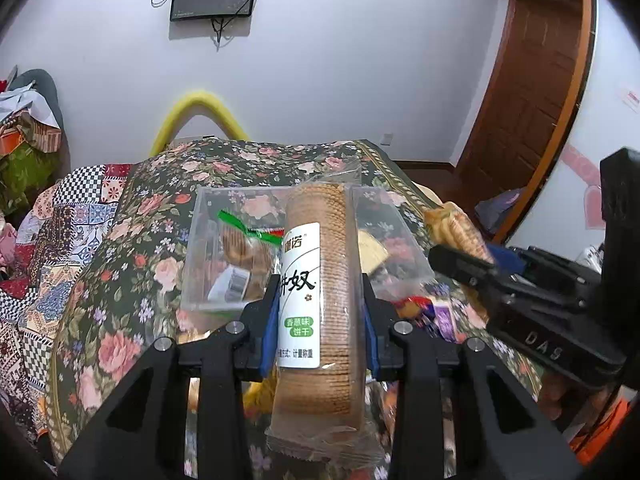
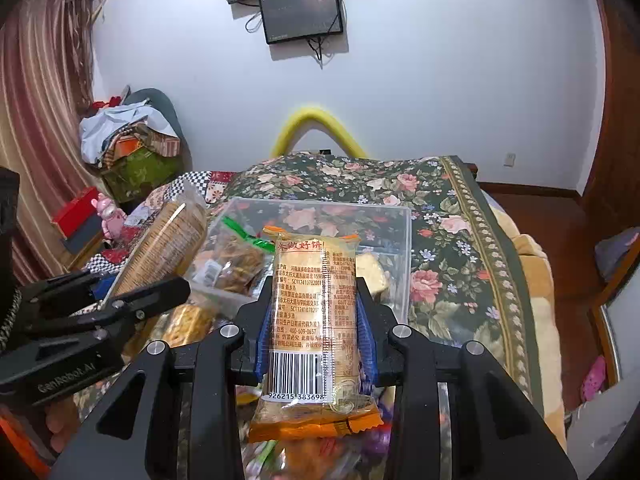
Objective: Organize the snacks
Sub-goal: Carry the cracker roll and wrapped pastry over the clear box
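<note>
My left gripper is shut on a long clear sleeve of round brown biscuits with a white label, held above the near edge of a clear plastic bin. The bin holds a bagged snack with a green tie. My right gripper is shut on an orange-ended cracker packet with a barcode, held before the same bin. The right gripper shows at the right of the left wrist view, the left gripper with its biscuit sleeve at the left of the right wrist view.
The bin sits on a bed with a dark floral blanket. Loose colourful snack packets lie on the blanket below the grippers. A pile of boxes and clothes stands at the left, a wooden door at the right.
</note>
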The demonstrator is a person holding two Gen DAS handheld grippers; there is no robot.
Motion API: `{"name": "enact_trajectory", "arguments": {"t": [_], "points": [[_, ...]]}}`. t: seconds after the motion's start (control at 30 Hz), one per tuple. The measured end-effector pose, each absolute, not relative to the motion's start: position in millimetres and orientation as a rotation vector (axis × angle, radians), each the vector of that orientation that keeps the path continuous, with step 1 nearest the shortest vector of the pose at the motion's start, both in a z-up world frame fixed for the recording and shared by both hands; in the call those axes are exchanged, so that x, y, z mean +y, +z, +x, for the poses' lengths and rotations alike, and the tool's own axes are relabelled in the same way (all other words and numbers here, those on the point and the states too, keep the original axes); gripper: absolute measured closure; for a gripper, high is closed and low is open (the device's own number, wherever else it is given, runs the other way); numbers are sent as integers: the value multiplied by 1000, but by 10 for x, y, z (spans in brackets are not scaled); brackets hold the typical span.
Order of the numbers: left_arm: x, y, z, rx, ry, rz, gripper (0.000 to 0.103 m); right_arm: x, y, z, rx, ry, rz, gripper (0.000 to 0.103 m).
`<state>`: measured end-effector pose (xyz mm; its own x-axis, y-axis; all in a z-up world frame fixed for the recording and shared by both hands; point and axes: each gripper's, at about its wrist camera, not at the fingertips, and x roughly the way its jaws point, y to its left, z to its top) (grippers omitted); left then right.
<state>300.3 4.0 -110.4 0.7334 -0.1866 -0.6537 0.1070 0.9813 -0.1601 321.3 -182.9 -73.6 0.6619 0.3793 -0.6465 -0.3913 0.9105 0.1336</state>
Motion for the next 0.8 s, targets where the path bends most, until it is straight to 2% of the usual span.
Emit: {"name": "enact_trajectory", "arguments": {"t": [0.8], "points": [[34, -1593, 4210, 840, -120, -138, 69, -1595, -1151, 4286, 867, 425, -76, 71]]}}
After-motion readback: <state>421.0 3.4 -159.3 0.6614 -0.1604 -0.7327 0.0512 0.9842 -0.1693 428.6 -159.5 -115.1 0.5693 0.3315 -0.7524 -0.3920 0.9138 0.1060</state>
